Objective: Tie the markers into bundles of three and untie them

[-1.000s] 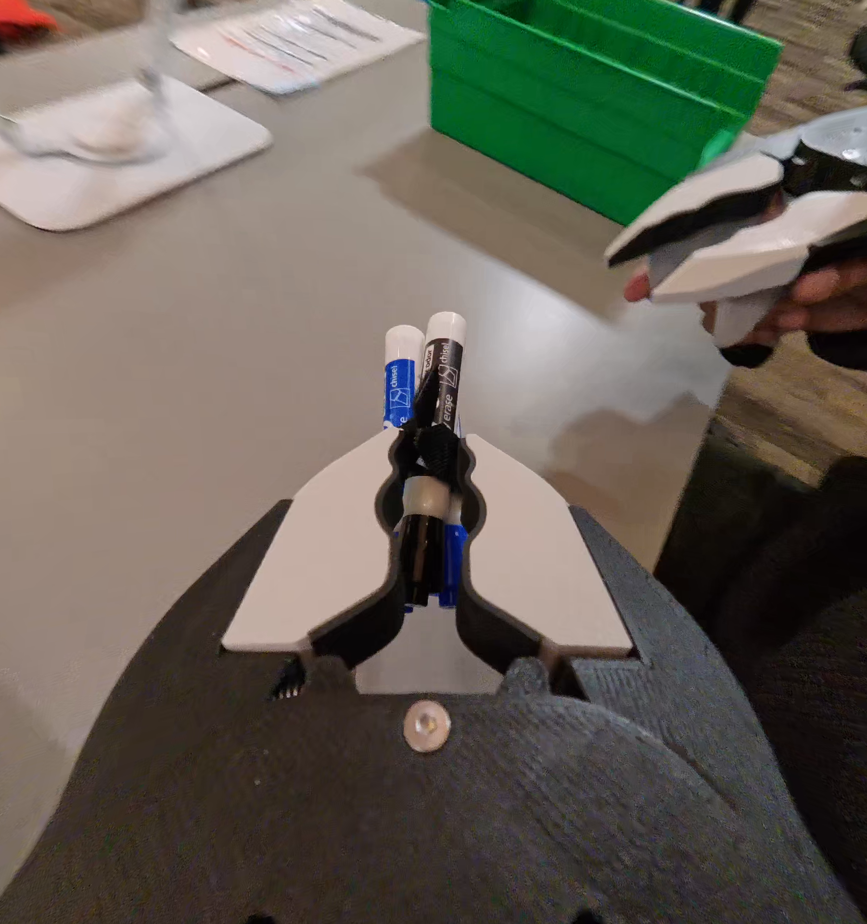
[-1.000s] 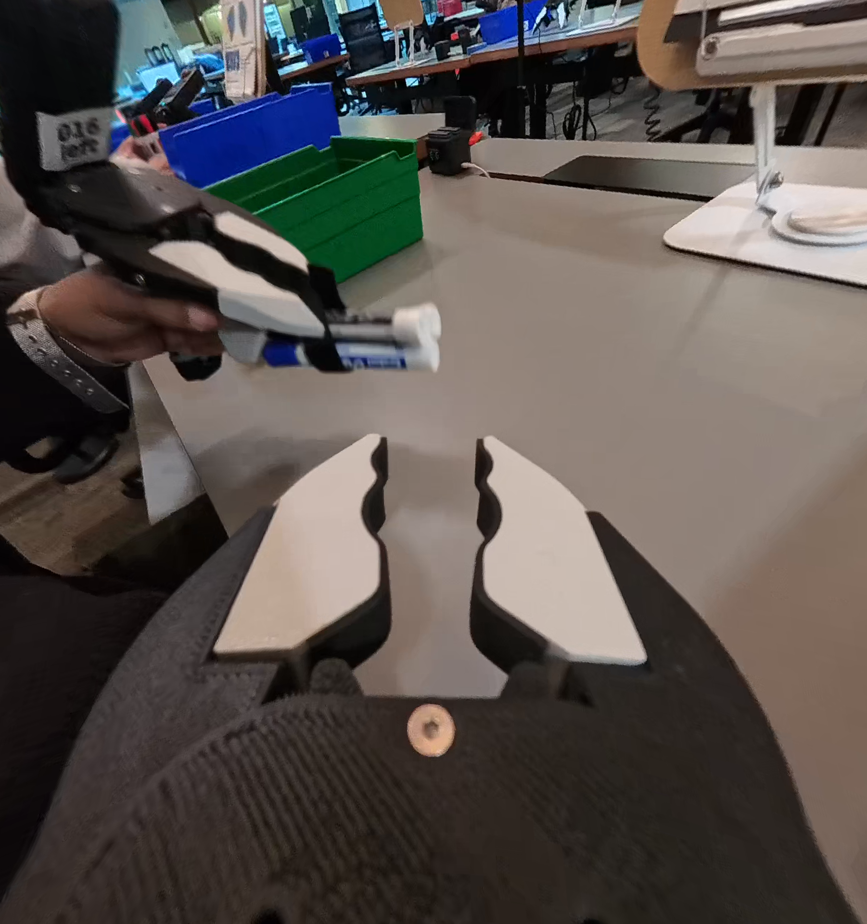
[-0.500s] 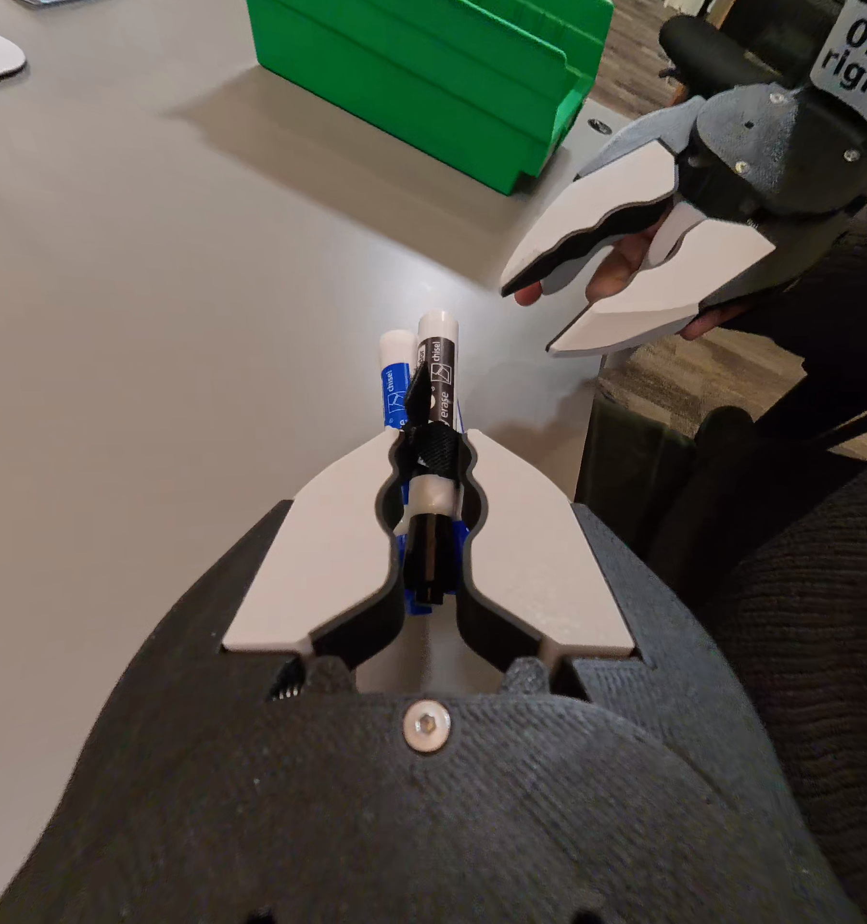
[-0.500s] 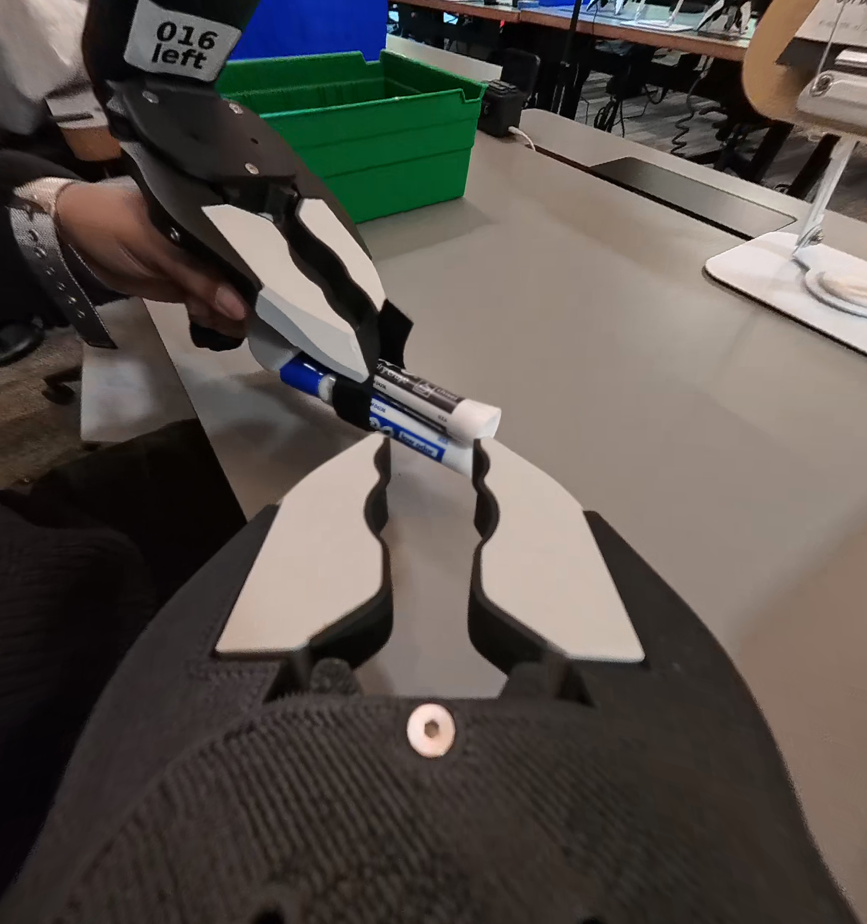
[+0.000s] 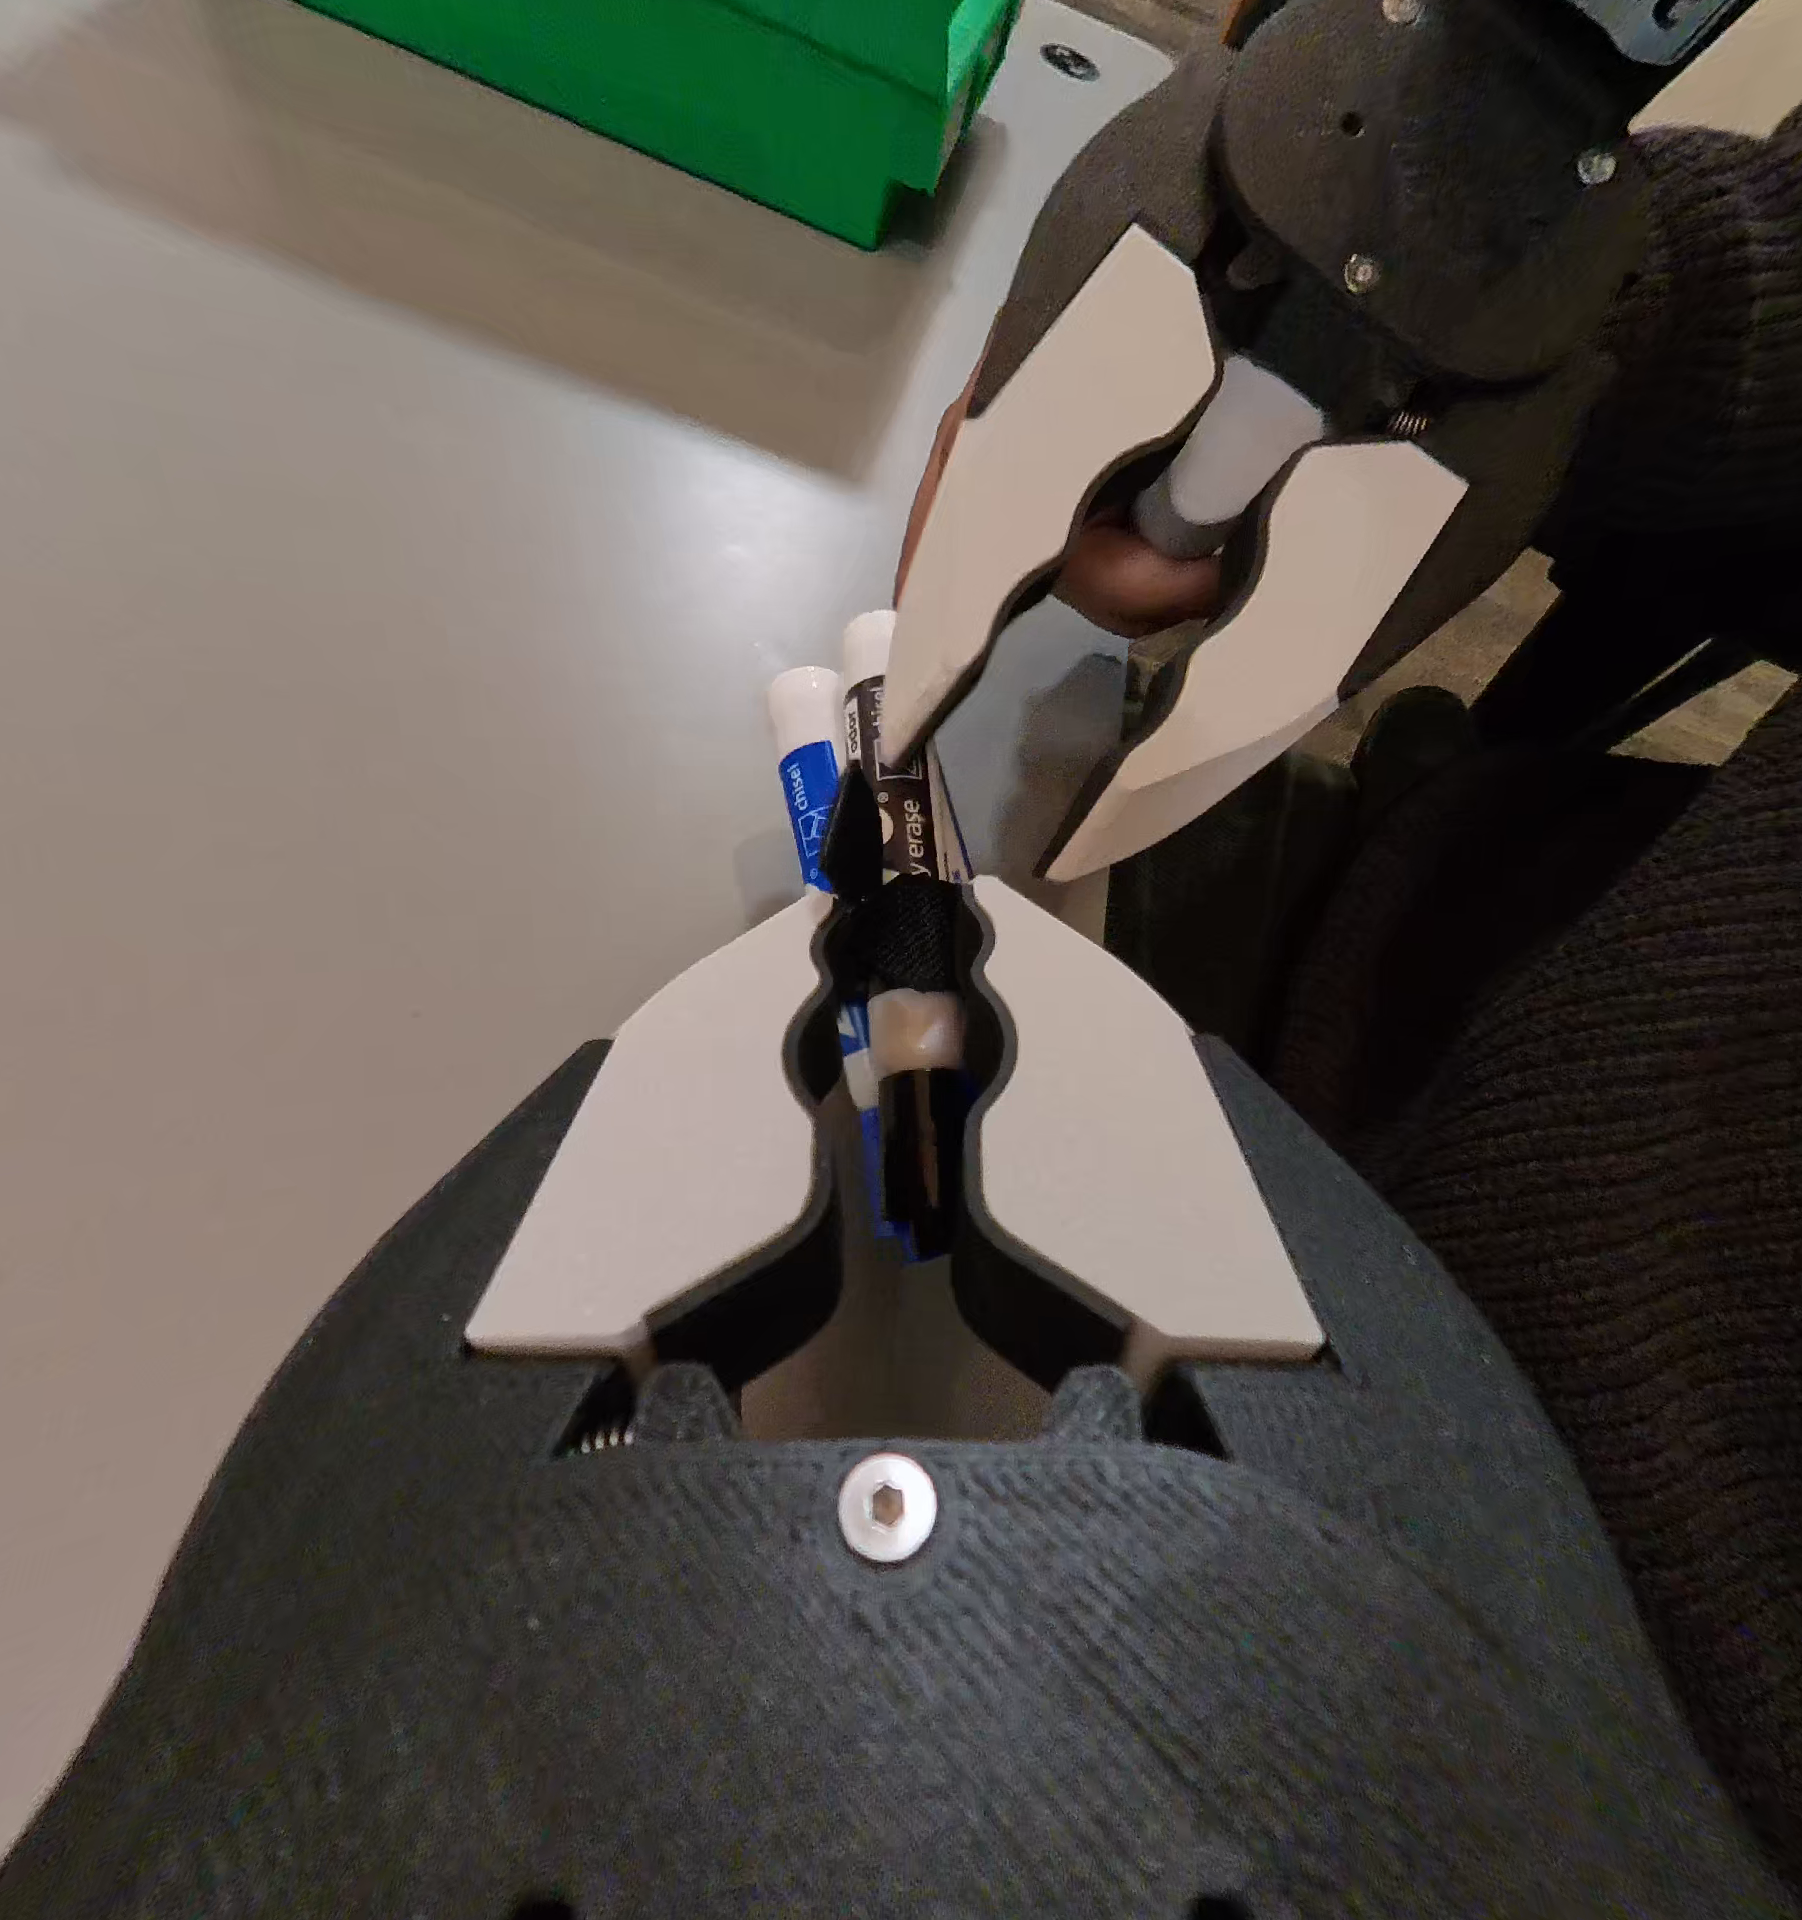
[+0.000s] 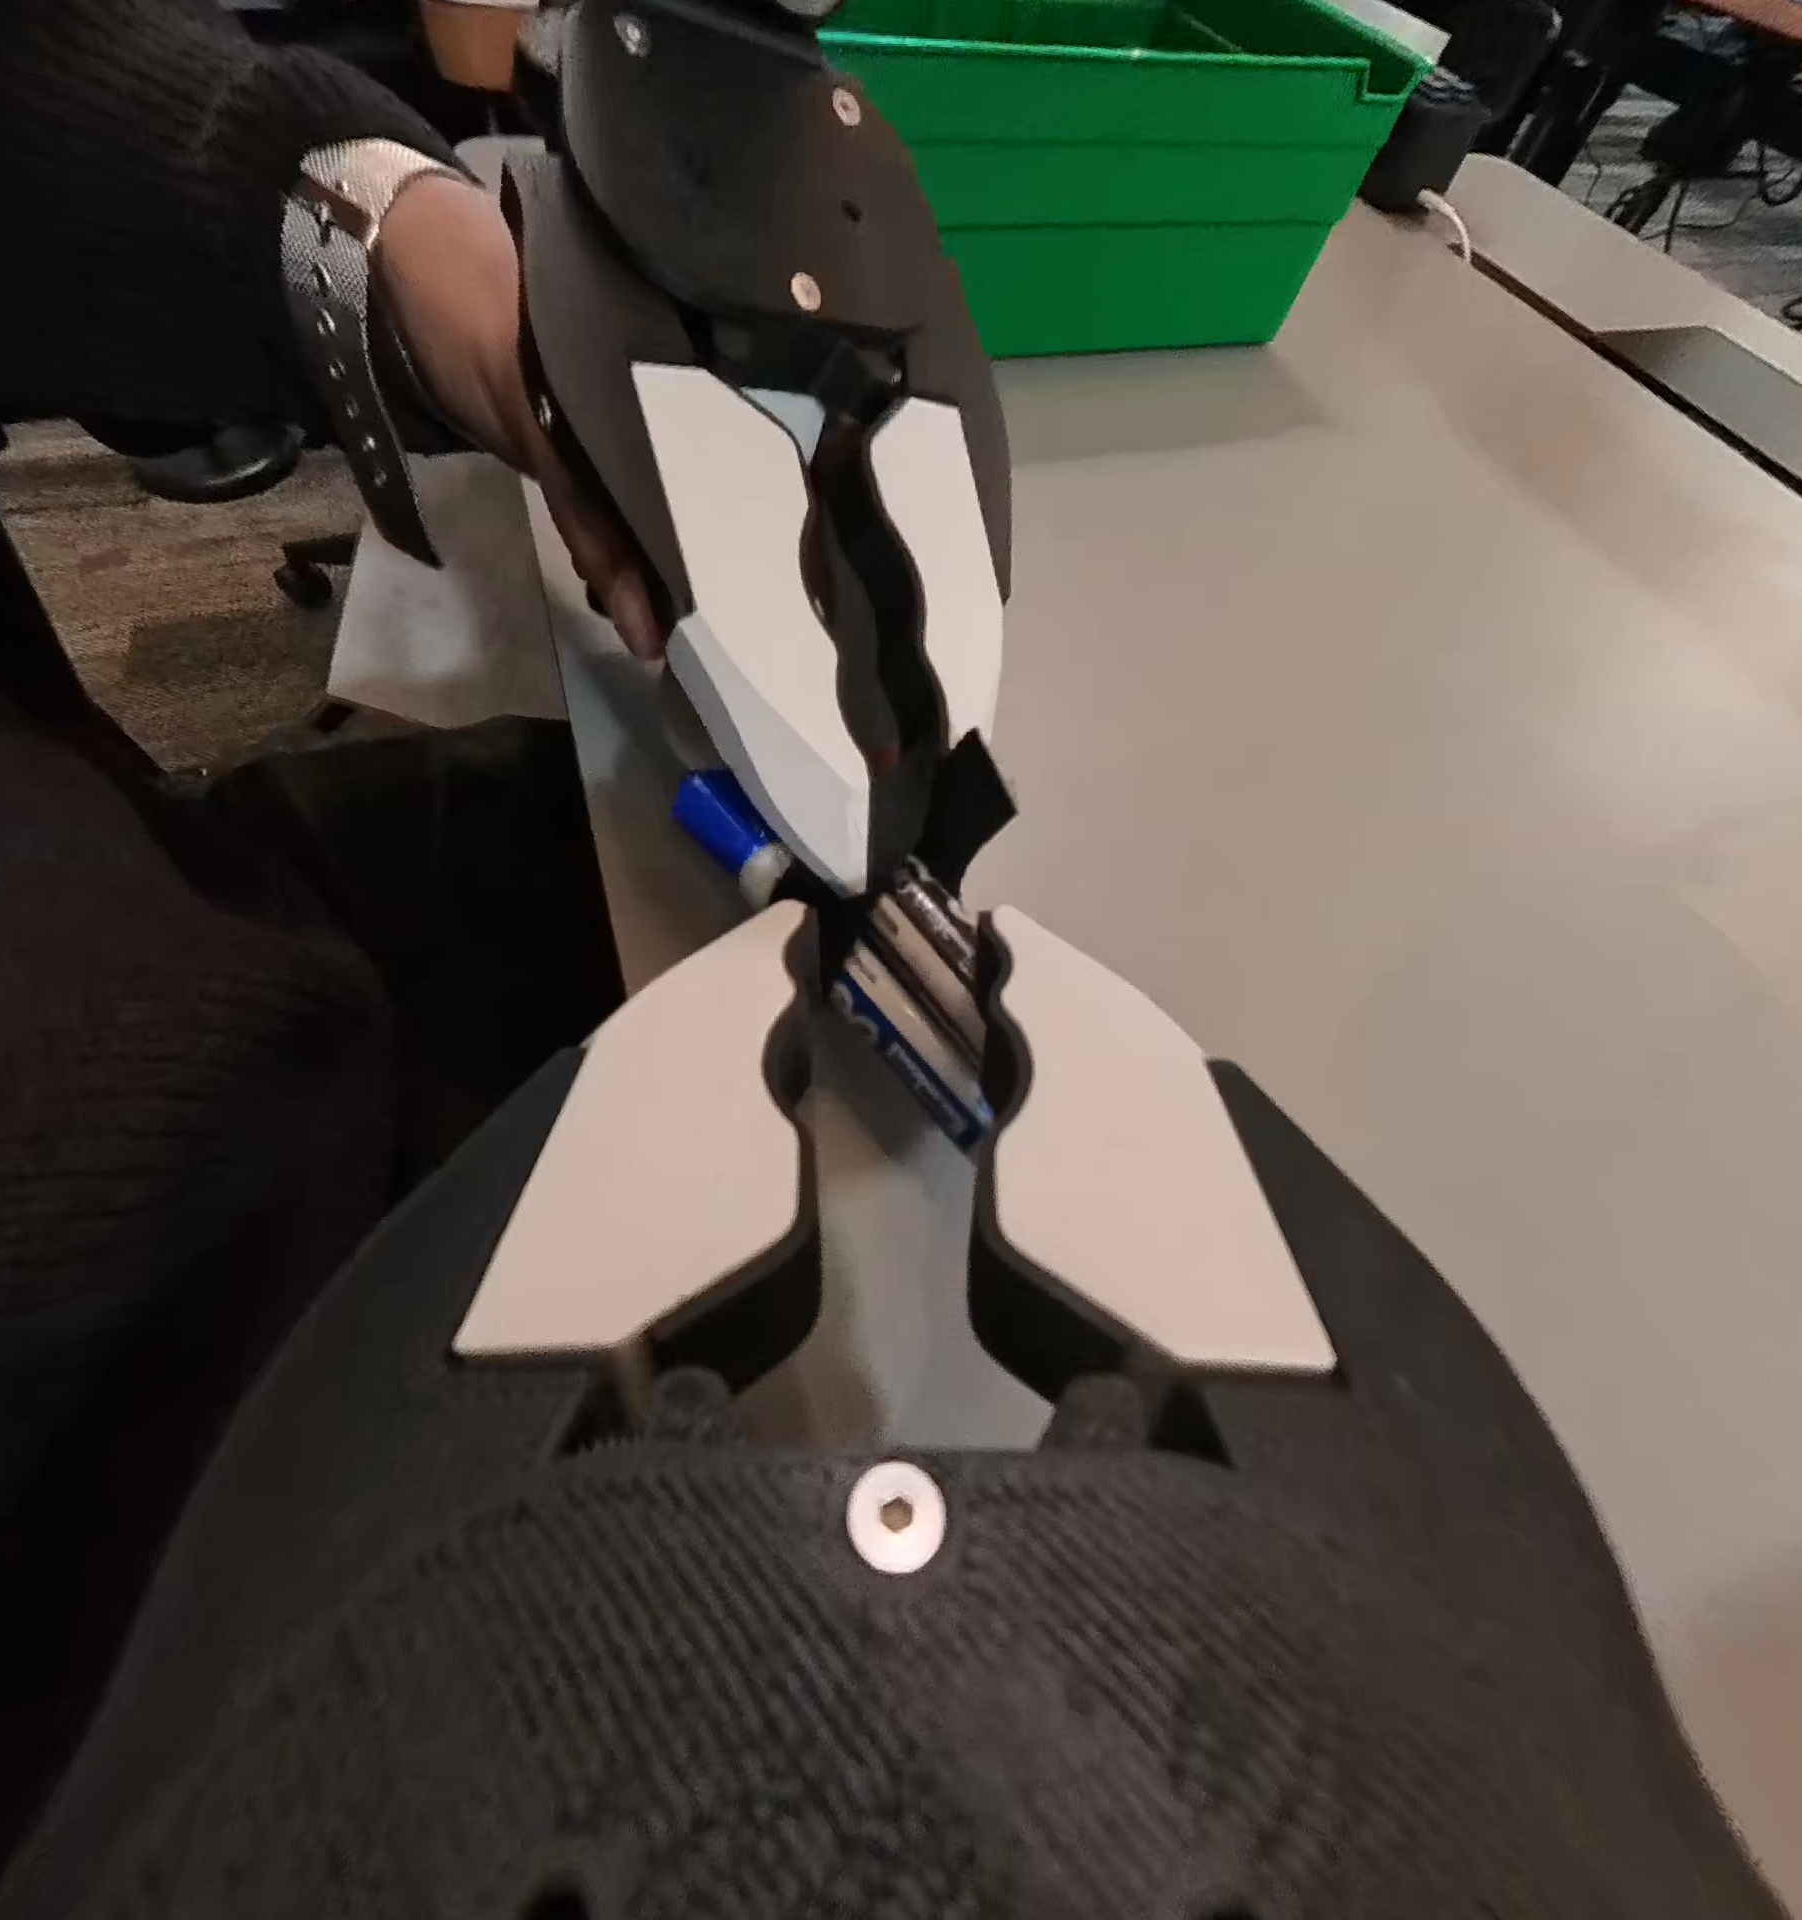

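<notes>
Grey bench (image 5: 305,623) with a green plastic bin (image 6: 1136,177) lies below. My left gripper (image 5: 902,904) is clamped on two strapped whiteboard markers, blue and black (image 5: 876,790), their long axis pointing toward my right gripper (image 6: 892,920). That one stands apart around their free ends, one finger (image 5: 1032,499) touching them.

We see broad bare grey table (image 6: 1396,727) to the right, green bin (image 6: 1115,156) blocking its far edge, strapped marker bundle (image 5: 876,821) filling the gap between left gripper (image 5: 902,904) and right gripper (image 6: 892,925).

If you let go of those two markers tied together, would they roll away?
Probably not far. The bundled markers are two round barrels held side by side by a black strap, so together they look flatter than one. They seem stiff, and likely light, since the left gripper holds them out level over the table.
</notes>
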The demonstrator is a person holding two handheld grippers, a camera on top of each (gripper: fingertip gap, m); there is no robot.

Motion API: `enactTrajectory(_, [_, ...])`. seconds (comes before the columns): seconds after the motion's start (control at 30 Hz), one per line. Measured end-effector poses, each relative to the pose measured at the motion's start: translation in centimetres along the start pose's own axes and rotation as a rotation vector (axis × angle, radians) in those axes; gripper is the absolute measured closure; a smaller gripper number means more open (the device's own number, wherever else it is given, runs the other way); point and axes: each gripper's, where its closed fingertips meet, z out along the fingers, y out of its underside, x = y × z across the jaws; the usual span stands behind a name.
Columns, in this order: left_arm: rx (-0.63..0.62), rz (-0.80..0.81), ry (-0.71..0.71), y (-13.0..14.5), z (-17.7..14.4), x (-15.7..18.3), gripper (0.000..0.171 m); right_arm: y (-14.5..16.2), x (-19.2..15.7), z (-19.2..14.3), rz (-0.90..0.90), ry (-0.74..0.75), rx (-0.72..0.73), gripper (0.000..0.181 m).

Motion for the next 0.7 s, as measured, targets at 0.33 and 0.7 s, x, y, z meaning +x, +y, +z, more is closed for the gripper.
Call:
enactTrajectory(0.33, [-0.057,0.104,-0.040,0.6,0.6,0.9,0.151,-0.9,0.3,0.3,0.123,-0.051,0.004,0.156])
enactTrajectory(0.7, [-0.110,0.127,-0.048,1.2,1.3,1.4,0.152,1.2,-0.8,1.2,0.197,-0.151,-0.112,0.170])
